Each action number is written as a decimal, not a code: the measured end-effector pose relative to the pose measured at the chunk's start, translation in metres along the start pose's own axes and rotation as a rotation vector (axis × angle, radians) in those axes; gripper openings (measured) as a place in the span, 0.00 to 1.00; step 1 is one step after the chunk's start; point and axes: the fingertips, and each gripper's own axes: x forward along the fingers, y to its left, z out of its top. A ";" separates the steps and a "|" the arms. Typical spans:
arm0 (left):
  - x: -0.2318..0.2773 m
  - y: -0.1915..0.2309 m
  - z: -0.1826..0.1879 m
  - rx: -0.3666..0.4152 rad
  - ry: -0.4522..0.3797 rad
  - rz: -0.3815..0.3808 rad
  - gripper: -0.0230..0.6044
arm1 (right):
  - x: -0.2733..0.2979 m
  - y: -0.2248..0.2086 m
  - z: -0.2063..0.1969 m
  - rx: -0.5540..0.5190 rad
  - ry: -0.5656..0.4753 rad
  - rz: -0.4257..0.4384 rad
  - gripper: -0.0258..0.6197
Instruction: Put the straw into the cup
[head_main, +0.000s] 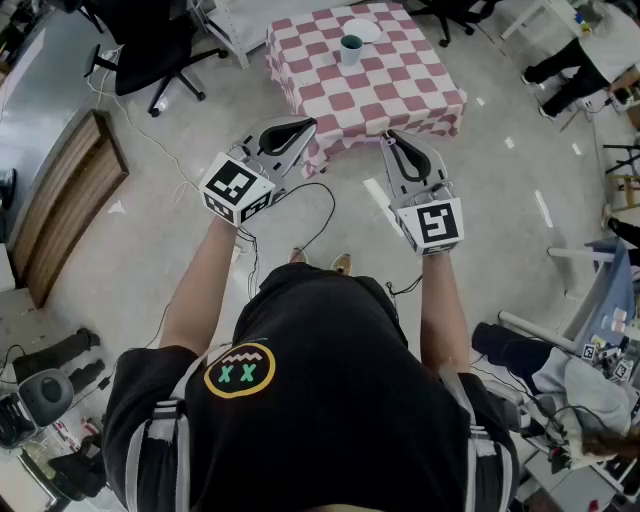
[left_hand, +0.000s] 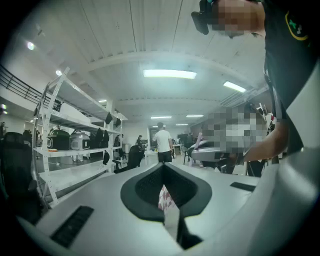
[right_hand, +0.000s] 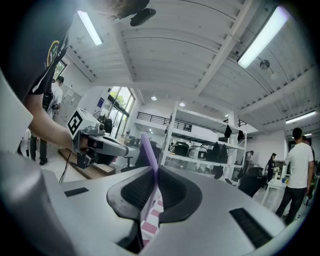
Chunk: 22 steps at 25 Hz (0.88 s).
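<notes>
The straw is pale purple and straight, pinched between the closed jaws of the right gripper and sticking up past them at a slight tilt. The cup is teal, upright and open-topped, sitting on the pink-checked table near its far edge, well apart from the straw.

two grippers, one purple straw, one teal cup, one checkered table.

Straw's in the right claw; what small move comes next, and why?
Probably carry the right claw forward toward the cup: the purple straw is clamped between its jaws, but the cup stands well ahead on the checked table, seemingly beyond reach from here.
</notes>
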 end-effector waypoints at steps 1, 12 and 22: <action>0.001 0.000 -0.001 0.000 -0.001 0.001 0.06 | 0.001 0.000 0.000 0.000 -0.002 0.001 0.11; 0.005 0.002 -0.003 0.002 0.007 0.009 0.06 | 0.005 0.002 -0.003 -0.001 0.006 0.039 0.12; 0.012 -0.006 -0.002 0.003 0.010 0.005 0.06 | -0.003 -0.006 -0.006 -0.003 -0.004 0.013 0.12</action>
